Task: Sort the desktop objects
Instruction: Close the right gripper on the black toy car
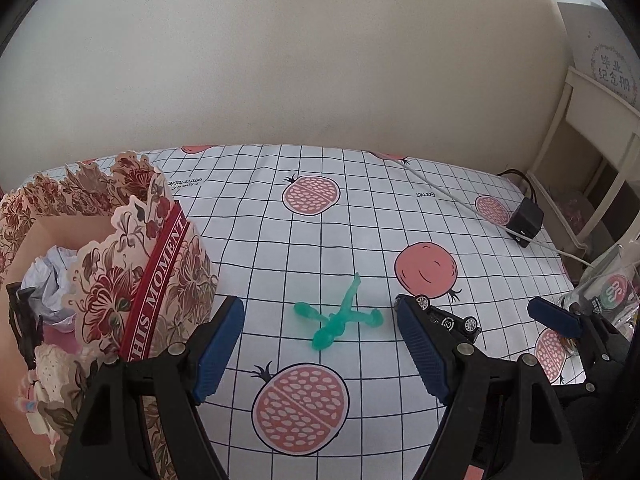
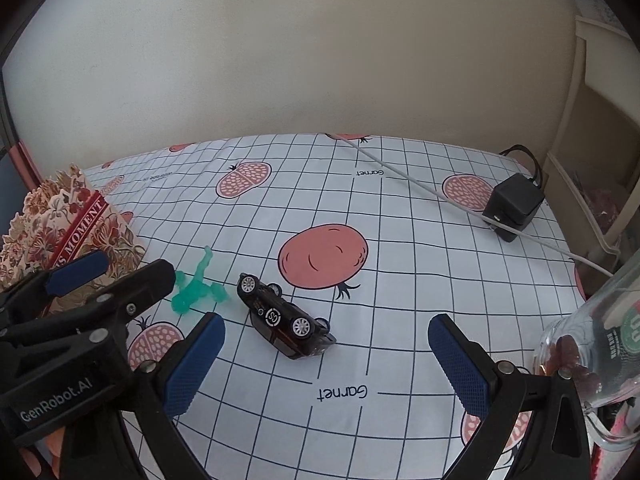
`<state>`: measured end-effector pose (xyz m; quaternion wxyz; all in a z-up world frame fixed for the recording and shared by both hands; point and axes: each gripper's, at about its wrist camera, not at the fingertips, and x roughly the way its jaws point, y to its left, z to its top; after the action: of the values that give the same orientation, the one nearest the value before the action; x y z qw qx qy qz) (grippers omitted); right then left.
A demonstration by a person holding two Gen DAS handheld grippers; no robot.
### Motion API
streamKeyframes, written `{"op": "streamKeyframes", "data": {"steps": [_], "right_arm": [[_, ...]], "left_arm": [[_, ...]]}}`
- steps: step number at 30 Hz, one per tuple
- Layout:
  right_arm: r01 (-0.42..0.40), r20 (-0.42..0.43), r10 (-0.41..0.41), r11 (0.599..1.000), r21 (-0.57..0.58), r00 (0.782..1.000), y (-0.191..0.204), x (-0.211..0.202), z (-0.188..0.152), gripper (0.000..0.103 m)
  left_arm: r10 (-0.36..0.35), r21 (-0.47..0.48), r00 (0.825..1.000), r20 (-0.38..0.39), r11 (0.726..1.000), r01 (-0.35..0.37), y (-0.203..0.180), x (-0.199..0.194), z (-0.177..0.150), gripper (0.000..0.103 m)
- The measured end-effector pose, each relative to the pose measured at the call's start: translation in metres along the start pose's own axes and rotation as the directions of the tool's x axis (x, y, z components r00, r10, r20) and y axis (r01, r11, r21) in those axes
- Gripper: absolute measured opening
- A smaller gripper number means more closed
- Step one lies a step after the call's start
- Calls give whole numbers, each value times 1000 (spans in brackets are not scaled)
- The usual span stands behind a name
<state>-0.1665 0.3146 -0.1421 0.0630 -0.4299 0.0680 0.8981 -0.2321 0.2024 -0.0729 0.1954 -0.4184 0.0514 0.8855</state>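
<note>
In the left wrist view, our left gripper [image 1: 320, 354] hangs over the desk [image 1: 360, 208] with its blue fingers [image 1: 218, 350] spread wide and nothing between them. The small see-through green plastic toy figure [image 1: 338, 318] lies flat on the checked cloth, right in the gap ahead of us. It is thin, with arms and legs sticking out. We think it could slip or flip away if we pinch only a leg. The flowery paper gift box [image 1: 120, 280] stands just beside our left finger, with crumpled white paper [image 1: 52, 284] inside. If we swing wide, we could bump the box and push it over. The little black toy car [image 1: 452, 320] lies near our other finger, so we could knock it too.

In the right wrist view, our right gripper [image 2: 324, 364] is also spread wide and holds nothing. The car lies on its side, wheels showing, a little ahead of the gap. We think it could roll or spin if we nudge it. A clear glass bottle [image 2: 592, 344] sits close to our right finger, and a bump could tip it. The two grippers are near each other and could knock together. A black plug box [image 2: 514, 208] with a grey cord [image 2: 400, 178] lies well apart.
</note>
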Motion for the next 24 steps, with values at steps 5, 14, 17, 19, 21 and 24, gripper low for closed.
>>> {"op": "streamKeyframes", "data": {"steps": [5,14,17,19,21,24], "right_arm": [[-11,17,11,1000,-6,1000,5,2,-1,103],[-17,18,17,1000,7,1000,10,13,-2,95],[-3,28,2,1000,9,1000,13,17,-2,86],[-16,25,15,1000,11,1000,15,21,-2,85],[-22,22,22,1000,13,1000,16,24,-3,79],[-25,11,25,999,26,1000,17,30,-3,68]], "left_arm": [[-9,-5,1000,-13,1000,9,0,3,-1,80],[-22,0,1000,-22,1000,22,1,6,-3,80],[-26,-3,999,-28,1000,26,1,6,-3,80],[-23,8,999,-33,1000,24,0,6,-3,80],[-23,18,999,-33,1000,24,0,5,-4,80],[-21,24,999,-37,999,22,-1,6,-5,80]]}}
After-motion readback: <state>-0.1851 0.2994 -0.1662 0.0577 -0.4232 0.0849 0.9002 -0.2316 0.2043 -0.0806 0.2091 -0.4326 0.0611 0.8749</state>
